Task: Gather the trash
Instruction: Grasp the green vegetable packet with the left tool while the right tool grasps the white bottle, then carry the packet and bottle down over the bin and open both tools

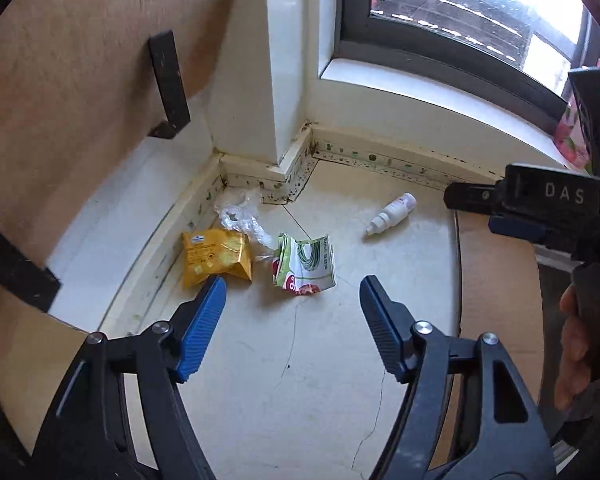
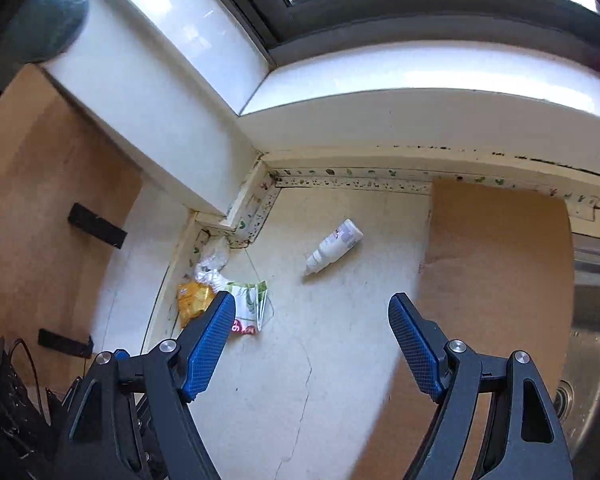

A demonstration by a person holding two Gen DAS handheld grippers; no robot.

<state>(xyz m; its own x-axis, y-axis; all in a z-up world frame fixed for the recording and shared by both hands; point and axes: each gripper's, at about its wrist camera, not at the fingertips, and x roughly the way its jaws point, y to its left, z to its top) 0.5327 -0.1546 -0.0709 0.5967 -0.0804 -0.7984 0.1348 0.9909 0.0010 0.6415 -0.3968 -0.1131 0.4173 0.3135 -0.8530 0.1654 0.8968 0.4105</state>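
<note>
Tools first: my left tool [image 1: 292,300] and right tool [image 2: 312,312] both hang released, nothing between their blue pads. Trash lies ahead on the pale surface [image 1: 260,380]: yellow packet [image 1: 216,258] at eleven o'clock, green wrapper [image 1: 304,264] at twelve, white bottle [image 1: 392,214] at one. I'd drop the left squarely over the wrapper; a window [image 1: 460,12] and sill bound the corner.

Yellow packet [image 1: 216,258], green-white wrapper [image 1: 305,264], clear plastic [image 1: 238,212], white bottle [image 1: 392,214] lying on floor

Right tool [image 2: 312,312]: jaws apart, nothing between them, above the pale cracked surface [image 2: 300,400]. White bottle [image 2: 334,246] lies on its side at frame centre. Yellow packet [image 2: 192,300], crumpled plastic [image 2: 212,266] and green-white wrapper [image 2: 250,308] cluster centre-left.
</note>
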